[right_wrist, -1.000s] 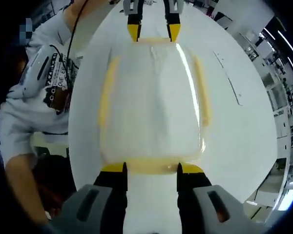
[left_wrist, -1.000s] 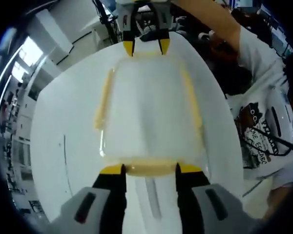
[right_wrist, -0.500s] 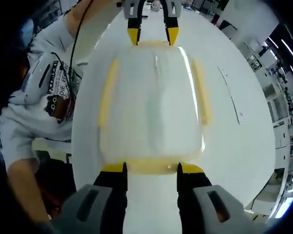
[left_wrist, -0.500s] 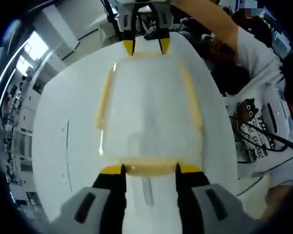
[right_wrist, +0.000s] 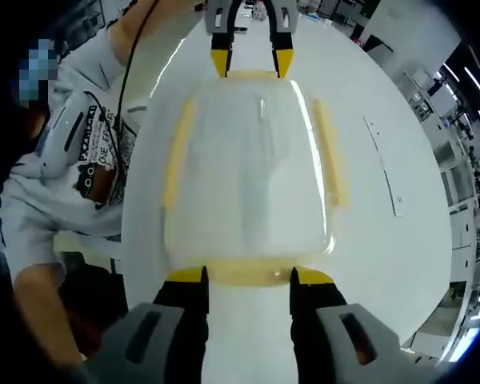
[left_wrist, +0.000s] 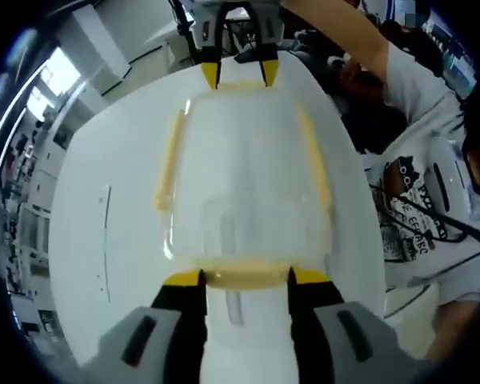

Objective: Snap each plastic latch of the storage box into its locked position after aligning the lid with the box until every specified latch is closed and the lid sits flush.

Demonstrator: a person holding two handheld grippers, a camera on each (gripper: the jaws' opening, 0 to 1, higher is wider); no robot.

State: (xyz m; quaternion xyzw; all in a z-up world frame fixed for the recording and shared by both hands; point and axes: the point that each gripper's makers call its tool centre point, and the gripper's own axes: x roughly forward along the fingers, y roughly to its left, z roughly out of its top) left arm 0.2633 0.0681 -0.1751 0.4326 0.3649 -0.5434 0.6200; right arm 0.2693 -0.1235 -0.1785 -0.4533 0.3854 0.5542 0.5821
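Translucent white plastic storage box (left_wrist: 244,192) w/ yellow latches on white round table (left_wrist: 88,240), left gripper (left_wrist: 246,278) & right gripper (right_wrist: 248,275) at opposite short-end latches, jaws spread wide, gripping nothing.

A lab or workshop hall — white worktable (right_wrist: 400,264), ceiling strip lights (right_wrist: 456,60), rows of benches (left_wrist: 28,192).

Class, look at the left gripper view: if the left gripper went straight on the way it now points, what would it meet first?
The left gripper would meet the yellow latch on the near end of the storage box. It lies between the jaw tips; whether they already touch it is unclear.
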